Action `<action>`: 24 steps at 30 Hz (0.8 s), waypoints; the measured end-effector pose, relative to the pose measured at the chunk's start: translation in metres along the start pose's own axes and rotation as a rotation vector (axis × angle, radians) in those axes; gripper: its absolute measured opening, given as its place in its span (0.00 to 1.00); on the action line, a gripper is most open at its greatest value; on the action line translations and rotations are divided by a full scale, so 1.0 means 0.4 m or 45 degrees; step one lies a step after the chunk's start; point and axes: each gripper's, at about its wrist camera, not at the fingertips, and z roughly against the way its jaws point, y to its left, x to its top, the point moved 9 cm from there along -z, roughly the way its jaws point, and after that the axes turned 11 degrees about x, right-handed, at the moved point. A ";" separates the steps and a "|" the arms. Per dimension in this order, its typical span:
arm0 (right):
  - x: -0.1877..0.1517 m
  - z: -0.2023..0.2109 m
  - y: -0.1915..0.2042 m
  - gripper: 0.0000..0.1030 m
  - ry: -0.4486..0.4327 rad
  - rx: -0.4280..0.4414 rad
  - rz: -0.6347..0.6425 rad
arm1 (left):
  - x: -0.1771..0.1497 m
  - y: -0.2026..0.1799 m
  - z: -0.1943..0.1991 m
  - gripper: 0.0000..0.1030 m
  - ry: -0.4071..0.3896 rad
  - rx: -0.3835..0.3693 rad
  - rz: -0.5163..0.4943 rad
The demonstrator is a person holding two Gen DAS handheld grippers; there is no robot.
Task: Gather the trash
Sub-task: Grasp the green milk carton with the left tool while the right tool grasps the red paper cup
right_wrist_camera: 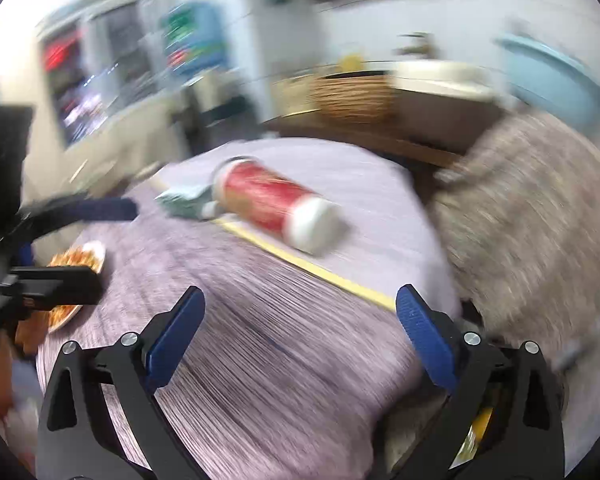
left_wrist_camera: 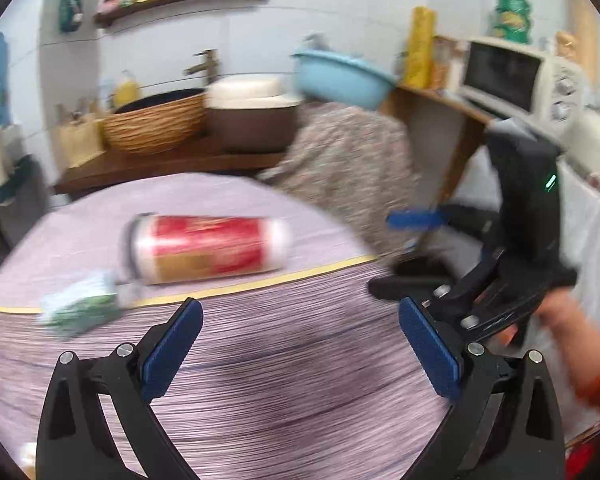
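Observation:
A red and white cylindrical can (left_wrist_camera: 210, 248) lies on its side on the round table's purple cloth (left_wrist_camera: 260, 360). A crumpled green and white wrapper (left_wrist_camera: 80, 306) lies at its left end. My left gripper (left_wrist_camera: 300, 344) is open and empty, above the cloth in front of the can. My right gripper (right_wrist_camera: 300, 336) is open and empty too, with the can (right_wrist_camera: 276, 206) and wrapper (right_wrist_camera: 182, 200) beyond it. Each gripper shows in the other's view: the right one (left_wrist_camera: 404, 256) at the right, the left one (right_wrist_camera: 100, 240) at the left. Both views are motion-blurred.
A plate of orange food (right_wrist_camera: 80, 264) sits on the table near the left gripper. A chair draped in patterned fabric (left_wrist_camera: 348, 160) stands behind the table. A wooden counter (left_wrist_camera: 160, 164) holds a woven basket (left_wrist_camera: 156, 124) and a sink bowl. A microwave (left_wrist_camera: 512, 76) stands at right.

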 end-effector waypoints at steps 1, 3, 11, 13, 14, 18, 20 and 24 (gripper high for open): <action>0.037 -0.047 0.030 0.94 0.049 0.013 0.093 | -0.009 0.046 -0.002 0.94 0.019 0.040 -0.014; 0.083 -0.124 0.064 0.94 0.125 0.018 0.201 | -0.028 0.114 -0.009 0.94 0.061 0.081 -0.038; 0.183 -0.361 0.081 0.94 0.338 -0.134 0.498 | -0.089 0.346 -0.093 0.94 0.268 0.307 -0.207; 0.191 -0.425 0.066 0.94 0.429 -0.168 0.533 | -0.100 0.373 -0.117 0.95 0.311 0.334 -0.291; 0.194 -0.445 0.058 0.94 0.462 -0.172 0.546 | -0.104 0.384 -0.130 0.94 0.337 0.352 -0.332; 0.204 -0.525 0.033 0.94 0.568 -0.206 0.604 | -0.110 0.408 -0.176 0.95 0.388 0.380 -0.471; 0.203 -0.555 0.018 0.93 0.611 -0.219 0.624 | -0.108 0.418 -0.201 0.95 0.416 0.376 -0.506; 0.188 -0.597 -0.003 0.81 0.692 -0.215 0.634 | -0.105 0.439 -0.241 0.94 0.484 0.385 -0.569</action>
